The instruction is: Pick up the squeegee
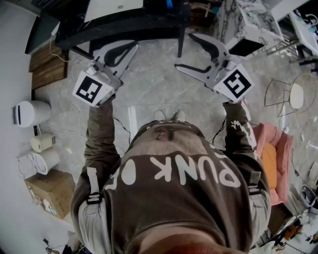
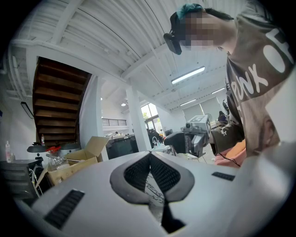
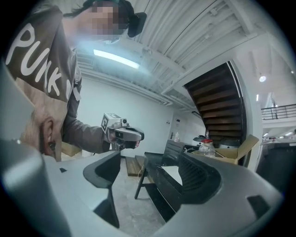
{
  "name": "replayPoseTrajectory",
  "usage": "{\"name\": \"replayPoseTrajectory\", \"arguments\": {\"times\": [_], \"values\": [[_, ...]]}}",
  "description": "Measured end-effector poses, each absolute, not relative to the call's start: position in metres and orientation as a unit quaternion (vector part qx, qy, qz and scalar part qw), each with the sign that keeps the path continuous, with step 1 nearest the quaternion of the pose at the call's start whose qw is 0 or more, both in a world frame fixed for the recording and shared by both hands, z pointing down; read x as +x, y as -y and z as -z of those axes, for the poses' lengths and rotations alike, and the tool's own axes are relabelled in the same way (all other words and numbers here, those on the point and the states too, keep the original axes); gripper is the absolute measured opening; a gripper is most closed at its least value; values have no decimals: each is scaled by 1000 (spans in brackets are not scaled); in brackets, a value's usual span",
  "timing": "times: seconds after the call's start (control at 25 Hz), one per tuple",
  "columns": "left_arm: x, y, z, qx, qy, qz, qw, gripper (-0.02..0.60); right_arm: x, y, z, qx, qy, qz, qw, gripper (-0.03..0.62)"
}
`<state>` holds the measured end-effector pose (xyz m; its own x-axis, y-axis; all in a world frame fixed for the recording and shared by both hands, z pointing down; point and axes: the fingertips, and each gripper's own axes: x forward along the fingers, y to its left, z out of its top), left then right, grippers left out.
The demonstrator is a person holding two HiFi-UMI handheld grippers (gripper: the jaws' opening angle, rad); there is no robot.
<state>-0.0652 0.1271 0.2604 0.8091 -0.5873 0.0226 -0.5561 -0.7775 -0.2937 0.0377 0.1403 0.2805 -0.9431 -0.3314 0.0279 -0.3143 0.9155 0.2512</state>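
The grey two-jaw left gripper (image 1: 132, 47) is clenched, its ribbed pads pressed tip to tip with nothing caught between them. The matching right gripper (image 1: 184, 51) is released, jaws spread and empty, facing the black flat-topped table (image 1: 124, 27) above the pale marble floor (image 1: 154, 84). The squeegee cannot be picked out in any view (a small blue item (image 1: 169, 4) on the table is too small to identify).
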Motion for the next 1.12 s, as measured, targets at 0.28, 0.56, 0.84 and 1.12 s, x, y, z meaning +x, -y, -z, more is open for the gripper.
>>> {"name": "replayPoseTrajectory", "arguments": {"times": [0.28, 0.56, 0.84, 1.12], "values": [[-67, -131, -260, -941, -305, 57, 139, 3, 38, -141, -282, 166, 978, 120, 36, 514], [-70, -134, -261, -940, -305, 59, 138, 3, 35, -145, -282, 164, 978, 125, 35, 594], [-70, -135, -259, -940, -305, 61, 137, 3, 37, -145, -282, 169, 977, 125, 39, 595], [-65, -134, -260, -940, -304, 63, 139, 3, 41, -143, -282, 172, 976, 129, 37, 595]]}}
